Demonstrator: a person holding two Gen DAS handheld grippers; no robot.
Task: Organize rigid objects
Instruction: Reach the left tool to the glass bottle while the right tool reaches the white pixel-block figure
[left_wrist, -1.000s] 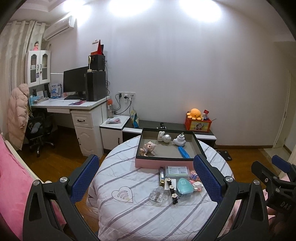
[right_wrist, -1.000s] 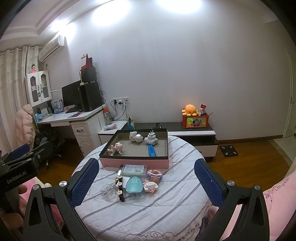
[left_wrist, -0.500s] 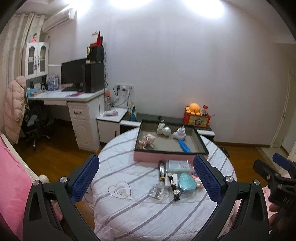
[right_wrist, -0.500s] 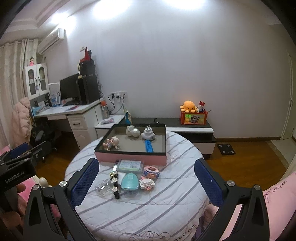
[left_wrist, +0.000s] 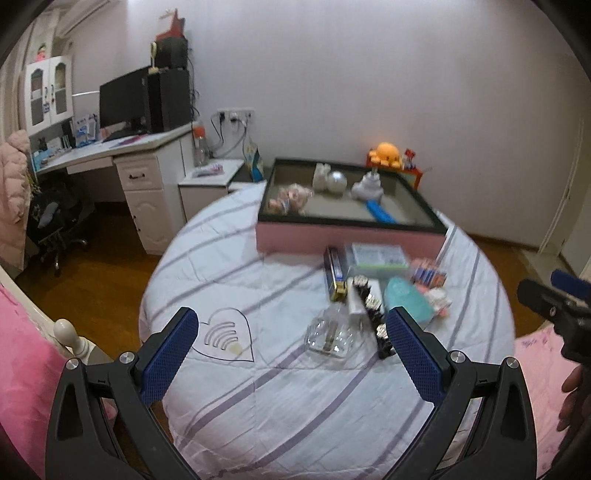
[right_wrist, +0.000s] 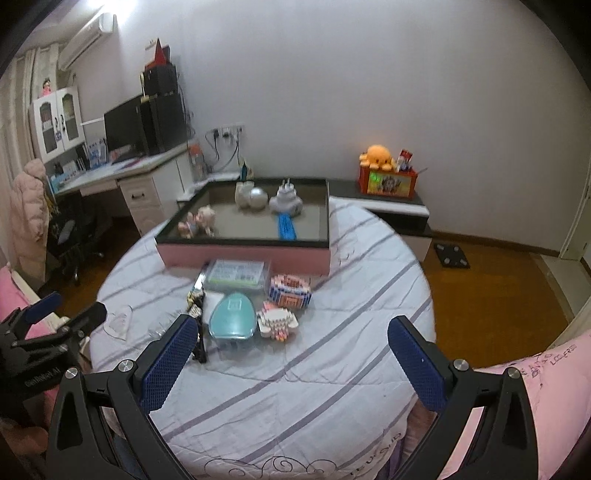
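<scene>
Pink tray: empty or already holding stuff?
Holding stuff. The pink tray contains a pig figurine, a blue strip and white items at the back.

Left wrist: behind left gripper (left_wrist: 291, 350), facing table (left_wrist: 280, 398).
Right wrist: same, rightward.
Shared: tray (right_wrist: 243, 254).

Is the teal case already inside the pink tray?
No, the teal case lies on the striped cloth in front of the pink tray.

Setting: home bedroom with study corner.
Evidence: pink bed (left_wrist: 22, 354), desk (right_wrist: 122, 177) with monitor (right_wrist: 123, 129), wall air conditioner (right_wrist: 86, 38), plush toy (right_wrist: 380, 157), wood floor (right_wrist: 498, 295).
</scene>
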